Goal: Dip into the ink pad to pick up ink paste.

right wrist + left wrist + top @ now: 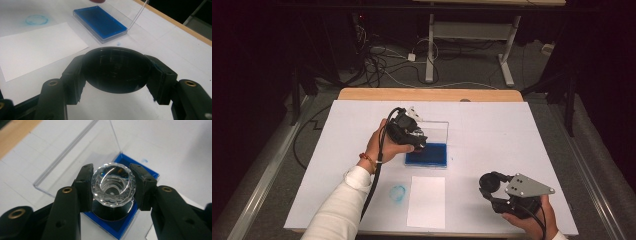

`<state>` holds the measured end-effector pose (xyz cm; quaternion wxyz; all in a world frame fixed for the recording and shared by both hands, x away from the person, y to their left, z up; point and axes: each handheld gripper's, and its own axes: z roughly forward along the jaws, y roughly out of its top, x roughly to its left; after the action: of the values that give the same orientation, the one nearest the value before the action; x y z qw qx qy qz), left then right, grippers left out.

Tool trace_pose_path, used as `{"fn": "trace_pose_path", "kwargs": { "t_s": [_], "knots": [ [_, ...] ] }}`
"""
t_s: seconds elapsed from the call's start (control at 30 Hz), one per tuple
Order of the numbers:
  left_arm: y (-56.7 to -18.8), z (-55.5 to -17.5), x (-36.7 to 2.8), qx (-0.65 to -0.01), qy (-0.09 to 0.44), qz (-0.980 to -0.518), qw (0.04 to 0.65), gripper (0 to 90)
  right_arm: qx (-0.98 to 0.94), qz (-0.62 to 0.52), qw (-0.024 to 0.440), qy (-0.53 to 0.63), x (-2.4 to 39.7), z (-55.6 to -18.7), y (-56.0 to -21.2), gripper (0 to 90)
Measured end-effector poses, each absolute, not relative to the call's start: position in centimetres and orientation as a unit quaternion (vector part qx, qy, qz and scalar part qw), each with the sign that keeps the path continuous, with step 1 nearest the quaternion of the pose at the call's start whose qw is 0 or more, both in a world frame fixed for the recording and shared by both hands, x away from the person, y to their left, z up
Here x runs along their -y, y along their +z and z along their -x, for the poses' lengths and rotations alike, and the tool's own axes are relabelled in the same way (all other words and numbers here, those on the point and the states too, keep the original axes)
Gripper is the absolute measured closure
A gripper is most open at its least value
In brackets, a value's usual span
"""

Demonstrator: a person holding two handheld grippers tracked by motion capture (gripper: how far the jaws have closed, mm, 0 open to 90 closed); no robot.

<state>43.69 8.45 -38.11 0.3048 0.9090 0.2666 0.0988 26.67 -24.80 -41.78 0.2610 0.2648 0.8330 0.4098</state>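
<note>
Altogether one stamp (113, 185), one ink pad (427, 154), one cap (116, 72).

Overhead light fell brightly on the white rectangular table (492, 130), while the room around it stayed nearly black. The faceted clear crystal stamp (113, 184) caught small glints (its base looked soft). Both gripper views were grainy, their near black tongs slightly blurred.

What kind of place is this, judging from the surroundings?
Probably a lab or workshop set up for recording, not a home. A white-covered table stands in a dark room, loose cables run across the grey floor, and the frame of an adjustable desk stands behind it.
</note>
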Motion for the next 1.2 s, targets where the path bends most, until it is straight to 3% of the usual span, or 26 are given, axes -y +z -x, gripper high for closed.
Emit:
{"fn": "trace_pose_path", "kwargs": {
  "t_s": [0.37,1.2],
  "knots": [
    [-41.1,-44.4,-8.4,-0.284,0.067,-0.906,0.306,54.9,-0.835,-0.265,0.258,0.406,24.8,-26.8,-41.9,38.3],
    [-41.4,-44.1,-9.1,-0.284,0.062,-0.908,0.302,54.9,-0.836,-0.267,0.259,0.404,24.8,-26.8,-42.0,38.2]
  ]
}}
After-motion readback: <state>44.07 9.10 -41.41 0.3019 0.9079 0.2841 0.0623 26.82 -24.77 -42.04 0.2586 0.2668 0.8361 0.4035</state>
